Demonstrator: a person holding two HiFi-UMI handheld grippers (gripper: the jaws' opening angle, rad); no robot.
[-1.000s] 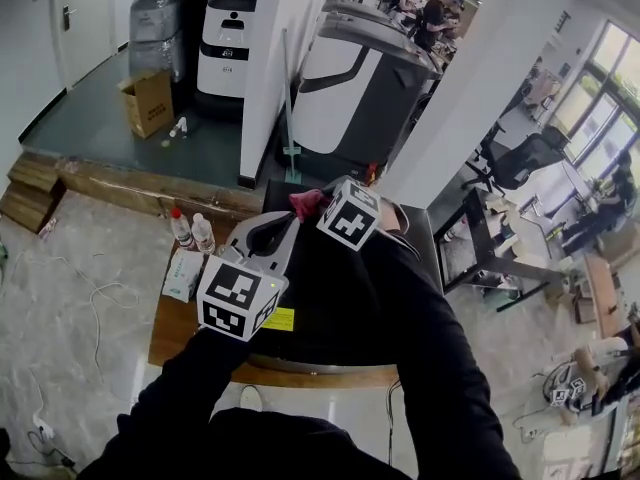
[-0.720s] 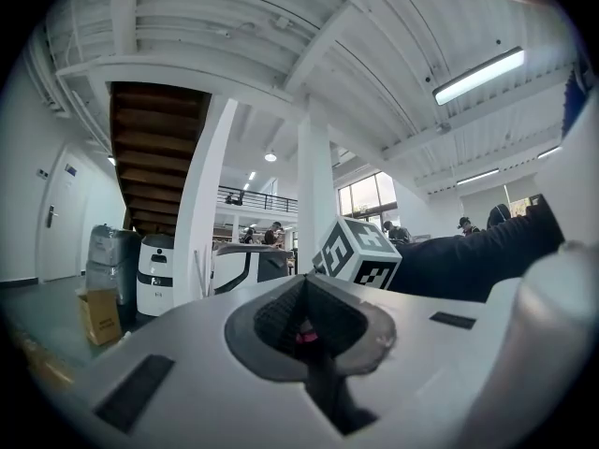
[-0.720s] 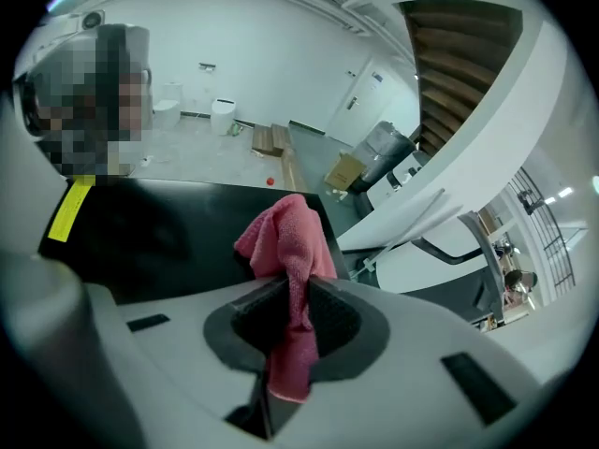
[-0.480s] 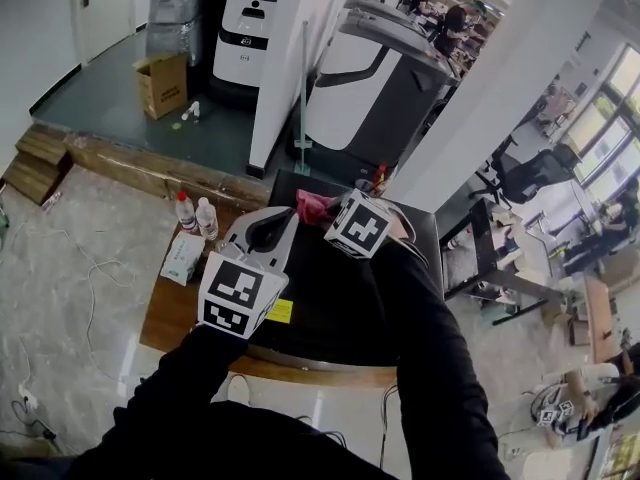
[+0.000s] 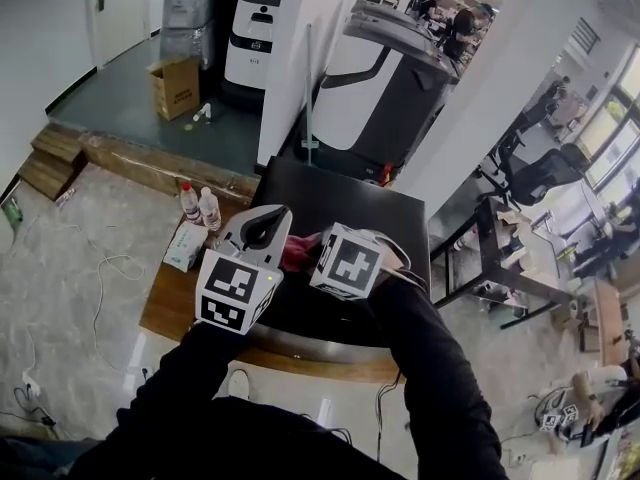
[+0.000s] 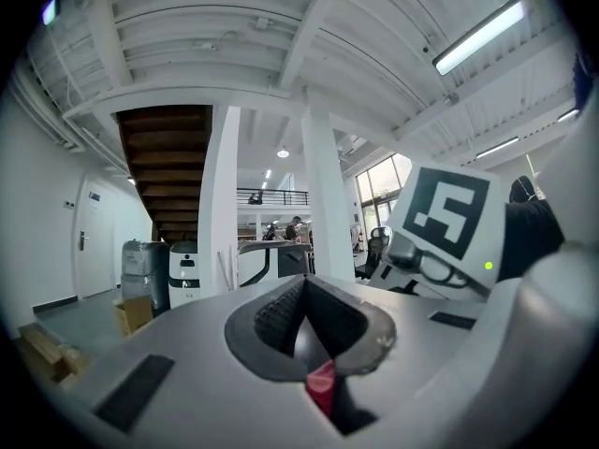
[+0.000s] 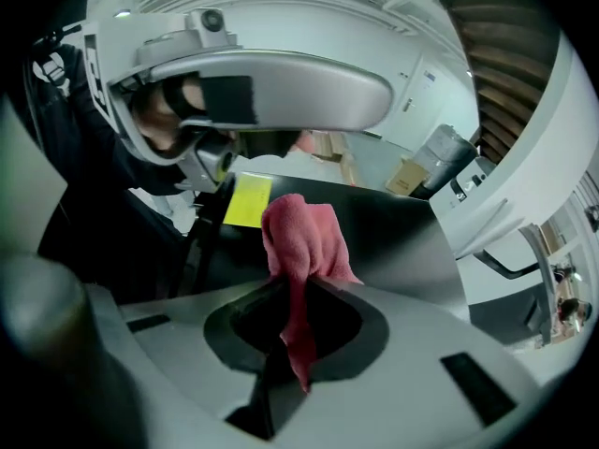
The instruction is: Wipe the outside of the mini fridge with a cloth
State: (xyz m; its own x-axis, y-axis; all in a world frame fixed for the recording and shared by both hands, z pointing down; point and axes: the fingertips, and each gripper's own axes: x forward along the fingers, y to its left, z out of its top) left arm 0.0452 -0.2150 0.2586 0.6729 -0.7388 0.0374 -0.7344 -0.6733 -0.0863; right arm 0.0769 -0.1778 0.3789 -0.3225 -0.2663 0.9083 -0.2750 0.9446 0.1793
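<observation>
- My right hand-held gripper (image 7: 299,297) has its jaws clamped on the cloth (image 7: 301,237). A pink wad bunches out past the tips and a tail hangs back through the notch.
- My left hand-held gripper (image 6: 304,316) has its jaws closed together and points up and away from the fridge. There's a pink sliver at the root of the jaws, and I honestly can't say if it's nipped there or just showing through.
- The cloth sits over the near left part of the mini fridge (image 5: 345,208) top, close to the yellow sticker (image 7: 246,201). It's either touching the top or just above it, I can't tell which.
- Handling guess: the cloth is light, soft and floppy, so it'll drag and fold. I'd grab it by a thick bunch, not a corner, so it doesn't slide out when I press.
- The fridge looks rigid, heavy and smooth, so it probably won't budge under a wipe. There's no reason to hold it.
- Count: one cloth, one fridge, two hand-held grippers.
- On the worktop (image 5: 170,313) left of the fridge there are two bottles (image 5: 190,203) and one tissue pack (image 5: 184,246).
</observation>
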